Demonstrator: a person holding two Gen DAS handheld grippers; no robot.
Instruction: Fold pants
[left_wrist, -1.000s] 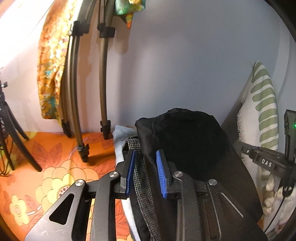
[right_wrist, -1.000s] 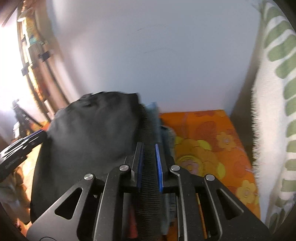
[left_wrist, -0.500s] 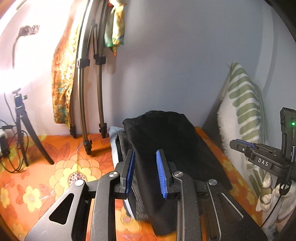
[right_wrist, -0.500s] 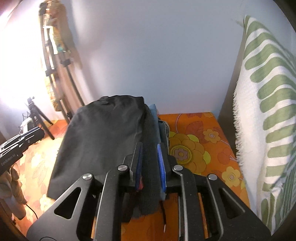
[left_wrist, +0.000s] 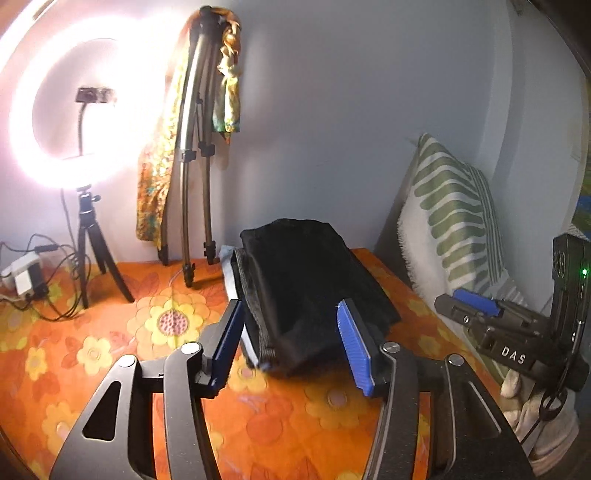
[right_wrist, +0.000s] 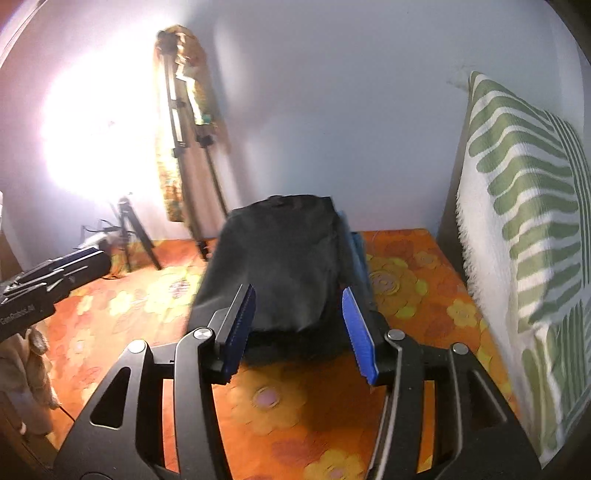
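Note:
The folded black pants (left_wrist: 314, 291) lie on top of a small pile of folded clothes, whose grey and light-blue edges (left_wrist: 238, 284) show at its left, on the orange flowered sheet (left_wrist: 147, 332). My left gripper (left_wrist: 291, 314) hovers in front of the pile, its jaws opening, and the blue pads touch no cloth. In the right wrist view the pants (right_wrist: 280, 266) lie beyond my right gripper (right_wrist: 298, 295), whose jaws are also opening with nothing pressed between them. Each gripper shows in the other's view: the right gripper (left_wrist: 476, 306) at the right edge, the left gripper (right_wrist: 55, 280) at the left.
A lit ring light (left_wrist: 55, 110) on a small tripod stands at the left, with cables and a power strip (left_wrist: 22, 277) beside it. A folded stand draped with flowered cloth (left_wrist: 192, 147) leans on the wall. A green-striped pillow (right_wrist: 517, 221) stands at the right.
Both grippers have let go of the pile's edges, opened, and drawn back and upward. The pile now lies farther off on the sheet.

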